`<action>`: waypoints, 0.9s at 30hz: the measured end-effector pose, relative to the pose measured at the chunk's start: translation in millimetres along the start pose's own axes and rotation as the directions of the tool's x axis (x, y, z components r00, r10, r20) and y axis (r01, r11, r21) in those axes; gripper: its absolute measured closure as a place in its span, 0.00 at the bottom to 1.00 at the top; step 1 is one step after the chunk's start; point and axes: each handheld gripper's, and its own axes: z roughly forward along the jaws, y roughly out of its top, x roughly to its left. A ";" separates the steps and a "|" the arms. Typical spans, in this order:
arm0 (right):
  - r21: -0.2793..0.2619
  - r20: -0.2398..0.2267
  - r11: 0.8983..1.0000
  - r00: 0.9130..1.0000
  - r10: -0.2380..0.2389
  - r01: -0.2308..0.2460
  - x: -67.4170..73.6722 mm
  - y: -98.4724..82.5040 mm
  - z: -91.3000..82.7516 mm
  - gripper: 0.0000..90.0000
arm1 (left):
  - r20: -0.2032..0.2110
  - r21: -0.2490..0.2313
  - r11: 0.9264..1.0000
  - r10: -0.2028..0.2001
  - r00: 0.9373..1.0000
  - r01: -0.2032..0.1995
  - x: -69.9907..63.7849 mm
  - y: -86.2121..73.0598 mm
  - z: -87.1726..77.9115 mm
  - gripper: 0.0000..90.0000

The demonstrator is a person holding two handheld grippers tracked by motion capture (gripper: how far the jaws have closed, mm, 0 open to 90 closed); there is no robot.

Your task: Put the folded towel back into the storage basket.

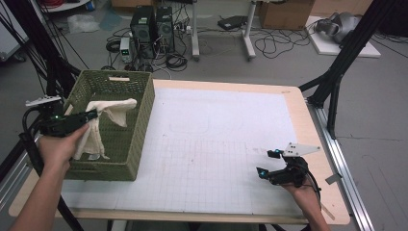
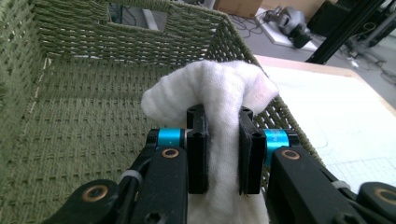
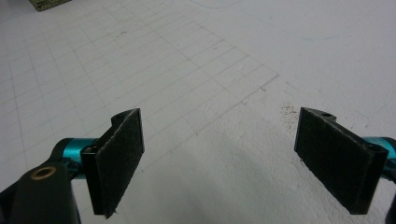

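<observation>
green woven basket (image 1: 139, 120) walling the table's left end, gridded mat (image 1: 216, 159) open beside it

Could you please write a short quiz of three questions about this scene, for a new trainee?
1. True or false: the left tool is shut on the white cloth.
2. Where does the cloth hang? A) over the green woven basket B) on the floor C) on the white mat
3. What does the right tool hold between its pads?

Key:
1. True
2. A
3. Nothing; it is open above the mat.
</observation>
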 end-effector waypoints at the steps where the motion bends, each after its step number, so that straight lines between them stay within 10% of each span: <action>1: 0.002 0.000 1.000 1.000 0.001 -0.001 0.1 0.1 0.1 0.17 | -0.002 0.002 1.000 0.002 1.000 -0.002 0.1 -0.1 0.6 0.85; 27: 0.001 -0.001 1.000 1.000 0.000 0.000 -0.1 0.0 1.0 0.17 | -0.037 0.017 1.000 -0.022 0.999 0.022 1.2 -3.3 9.5 0.85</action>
